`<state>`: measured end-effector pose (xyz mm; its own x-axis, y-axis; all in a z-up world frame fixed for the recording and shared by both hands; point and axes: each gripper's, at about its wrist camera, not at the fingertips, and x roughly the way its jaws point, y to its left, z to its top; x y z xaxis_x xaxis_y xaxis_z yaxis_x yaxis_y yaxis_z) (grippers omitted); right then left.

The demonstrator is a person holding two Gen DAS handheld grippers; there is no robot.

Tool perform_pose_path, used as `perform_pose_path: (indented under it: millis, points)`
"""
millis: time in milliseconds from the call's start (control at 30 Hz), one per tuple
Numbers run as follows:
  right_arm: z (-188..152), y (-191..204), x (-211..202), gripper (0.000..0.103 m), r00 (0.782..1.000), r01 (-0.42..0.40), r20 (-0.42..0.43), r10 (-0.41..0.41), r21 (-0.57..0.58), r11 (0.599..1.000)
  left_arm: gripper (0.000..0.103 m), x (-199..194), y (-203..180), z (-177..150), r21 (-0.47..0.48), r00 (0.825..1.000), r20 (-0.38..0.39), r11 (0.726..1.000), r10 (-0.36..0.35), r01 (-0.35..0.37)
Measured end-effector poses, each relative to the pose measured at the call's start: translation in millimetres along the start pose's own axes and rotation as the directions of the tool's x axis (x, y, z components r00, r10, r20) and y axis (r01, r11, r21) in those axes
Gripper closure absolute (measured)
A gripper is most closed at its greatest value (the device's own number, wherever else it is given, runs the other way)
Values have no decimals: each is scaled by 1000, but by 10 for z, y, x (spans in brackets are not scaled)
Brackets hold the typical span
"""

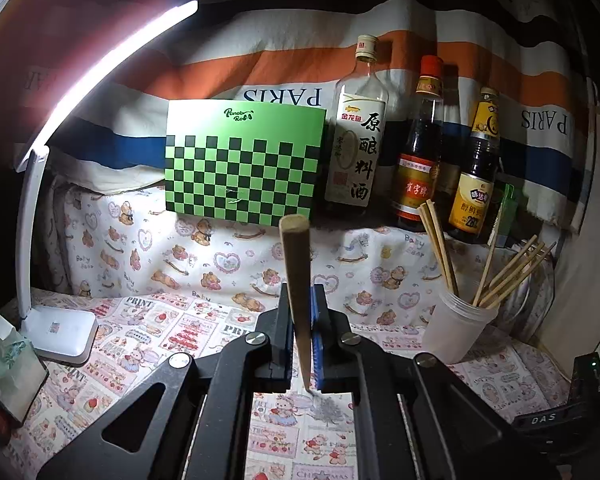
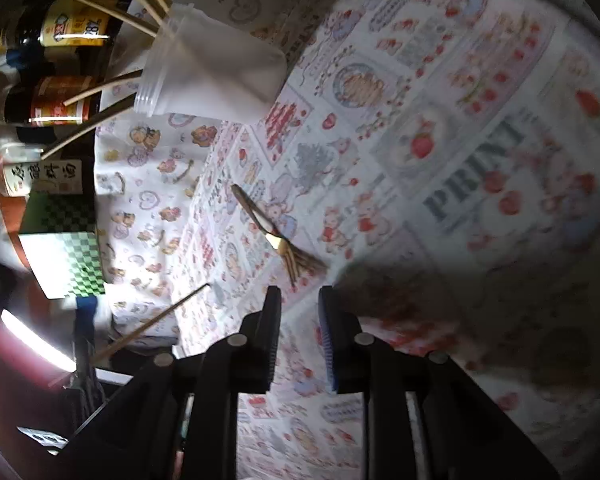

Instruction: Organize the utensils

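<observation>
My left gripper (image 1: 303,312) is shut on a brown wooden chopstick (image 1: 296,272) that stands upright between its pads, above the printed tablecloth. A frosted plastic cup (image 1: 460,328) with several chopsticks in it stands to the right of it. In the right wrist view the same cup (image 2: 212,76) is at the upper left, seen tilted. A gold fork (image 2: 276,236) lies on the cloth just ahead of my right gripper (image 2: 300,292), which is open and empty. A chopstick (image 2: 152,320) shows at the lower left, held off the cloth.
A green checkered box (image 1: 244,160) and three sauce bottles (image 1: 416,152) stand at the back against a striped cloth. A white desk lamp (image 1: 56,336) stands at the left. A tissue pack (image 1: 4,368) is at the far left edge.
</observation>
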<state>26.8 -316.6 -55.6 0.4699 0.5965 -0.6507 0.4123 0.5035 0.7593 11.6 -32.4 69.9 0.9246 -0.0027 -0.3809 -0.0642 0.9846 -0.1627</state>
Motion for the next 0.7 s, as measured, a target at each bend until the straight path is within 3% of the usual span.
perform_pose_path:
  millis: [300, 567, 700]
  points:
    - [68, 4, 63, 88, 998, -38, 50, 36, 34, 999, 96, 12, 30, 6, -4, 1000, -7, 1000, -1, 1]
    - [102, 19, 125, 99, 996, -36, 78, 34, 20, 999, 96, 118, 58, -27, -34, 998, -67, 999, -20, 18]
    - [109, 93, 73, 101, 994, -17, 107, 22, -47, 999, 97, 91, 80, -12, -32, 999, -42, 999, 0, -1]
